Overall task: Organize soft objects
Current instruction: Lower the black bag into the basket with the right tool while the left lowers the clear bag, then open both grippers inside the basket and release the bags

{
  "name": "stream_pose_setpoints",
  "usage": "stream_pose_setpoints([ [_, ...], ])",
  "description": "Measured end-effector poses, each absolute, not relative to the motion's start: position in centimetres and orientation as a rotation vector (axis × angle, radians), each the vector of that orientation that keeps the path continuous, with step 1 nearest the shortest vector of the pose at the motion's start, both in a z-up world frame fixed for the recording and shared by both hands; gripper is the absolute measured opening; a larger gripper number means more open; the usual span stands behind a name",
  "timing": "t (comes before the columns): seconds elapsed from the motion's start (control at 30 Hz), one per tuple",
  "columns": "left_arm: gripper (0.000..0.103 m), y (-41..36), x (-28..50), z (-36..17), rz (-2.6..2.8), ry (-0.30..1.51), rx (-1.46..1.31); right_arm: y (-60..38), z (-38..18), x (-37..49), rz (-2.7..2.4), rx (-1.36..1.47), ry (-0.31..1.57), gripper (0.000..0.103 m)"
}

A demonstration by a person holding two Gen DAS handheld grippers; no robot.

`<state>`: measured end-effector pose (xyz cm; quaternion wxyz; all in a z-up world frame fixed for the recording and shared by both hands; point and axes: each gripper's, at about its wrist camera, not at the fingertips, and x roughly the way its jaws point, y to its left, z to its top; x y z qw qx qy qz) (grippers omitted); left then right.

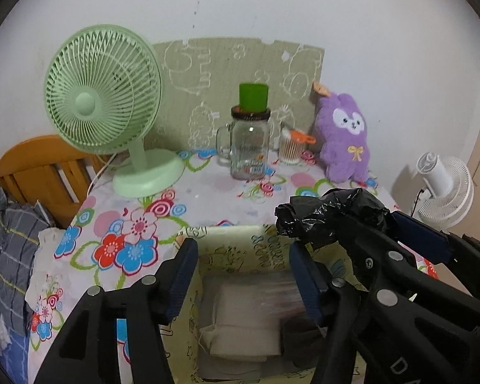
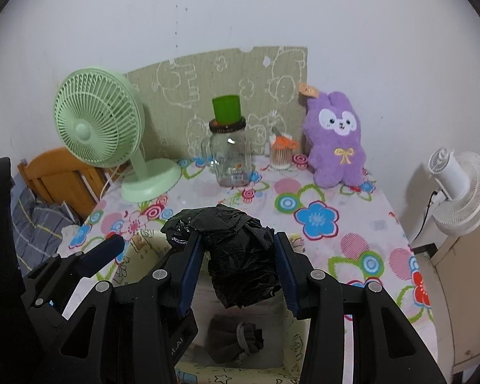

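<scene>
My right gripper (image 2: 238, 260) is shut on a crumpled black plastic bag (image 2: 236, 256) and holds it above the open yellow cartoon-print box (image 2: 144, 240). The bag also shows in the left wrist view (image 1: 329, 217), held over the box's right side. My left gripper (image 1: 243, 275) is open and empty over the same box (image 1: 233, 236). Inside the box lie folded white cloths (image 1: 246, 326) and a dark grey rolled sock (image 2: 236, 336). A purple plush rabbit (image 2: 336, 147) sits at the back right of the table, against the wall.
On the floral tablecloth (image 2: 316, 217) stand a green desk fan (image 2: 102, 134), a glass jar mug with a green cup on top (image 2: 230, 160) and a small jar of cotton swabs (image 2: 281, 153). A white fan (image 2: 460, 192) stands right; a wooden headboard (image 1: 38, 172) left.
</scene>
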<state>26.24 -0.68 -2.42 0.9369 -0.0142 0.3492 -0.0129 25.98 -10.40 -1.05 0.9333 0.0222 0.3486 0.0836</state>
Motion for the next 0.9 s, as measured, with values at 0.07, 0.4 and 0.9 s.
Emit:
stream_pose_setpoints([
  [0.07,0.067,-0.6,26.3,-2.8,-0.021,0.727,-0.028,-10.3,-1.5,26.3,0.178,0.049,0.729,0.048],
  [0.4,0.082,-0.1,26.5,-4.0,-0.029,0.780,-0.030,-9.6,-3.6,27.6,0.225,0.069,0.781,0.073],
  [0.9,0.096,0.2,24.5,-3.3,-0.025,0.751,-0.021,-9.5,-3.1,26.2,0.216,0.056,0.767,0.089],
])
